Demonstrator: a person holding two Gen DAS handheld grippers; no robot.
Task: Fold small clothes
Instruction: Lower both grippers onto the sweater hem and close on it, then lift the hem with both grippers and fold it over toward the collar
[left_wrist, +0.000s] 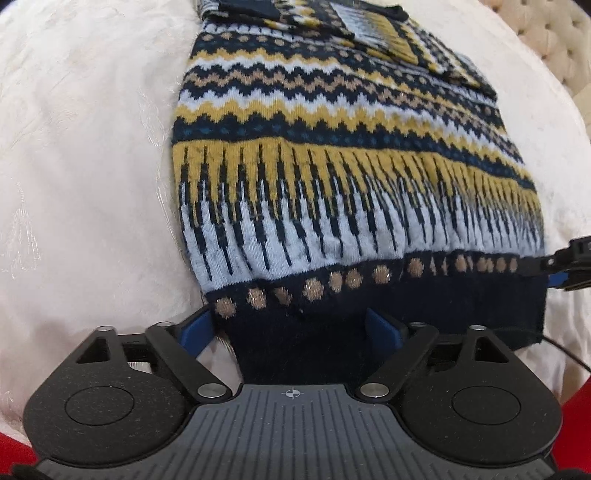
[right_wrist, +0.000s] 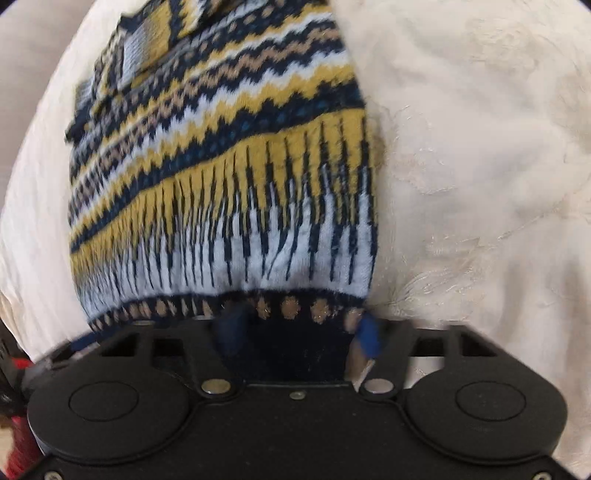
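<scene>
A small knitted sweater (left_wrist: 332, 155) with navy, yellow, white and tan zigzag bands lies on a cream bedspread (left_wrist: 81, 147). Its navy hem is nearest me. My left gripper (left_wrist: 291, 328) has its blue-padded jaws wide apart, with the hem's left part lying between them. My right gripper (right_wrist: 295, 328) also has its jaws apart around the hem's right part; it also shows at the right edge of the left wrist view (left_wrist: 565, 266). The sweater (right_wrist: 221, 166) fills the right wrist view, with a sleeve folded over at its far end.
The cream bedspread (right_wrist: 480, 184) surrounds the sweater on both sides. A tufted beige headboard (left_wrist: 546, 40) stands at the far right. Red fabric (left_wrist: 14, 450) shows at the lower corners.
</scene>
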